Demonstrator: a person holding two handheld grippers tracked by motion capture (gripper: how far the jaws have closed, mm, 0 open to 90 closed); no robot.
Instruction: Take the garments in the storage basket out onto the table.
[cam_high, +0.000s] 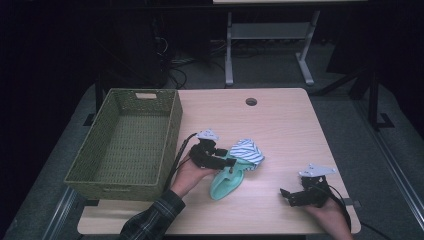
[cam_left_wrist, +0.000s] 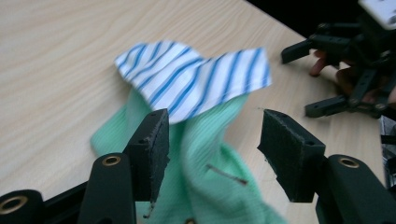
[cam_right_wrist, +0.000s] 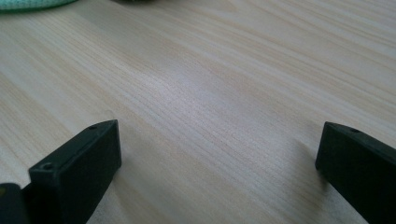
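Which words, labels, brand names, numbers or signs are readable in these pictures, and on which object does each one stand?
None: no readable text appears in any view.
The green and blue-striped cloth, the woven basket, the table and both grippers, left and right, carry no legible writing.
The pale patch on the basket's far rim is its handle opening, not a label.

Left gripper (cam_high: 227, 161) held level near table centre, jaws apart. Right gripper (cam_high: 286, 195) low at right edge, jaws wide.

green wicker basket (cam_high: 125, 145), wooden table (cam_high: 280, 125)
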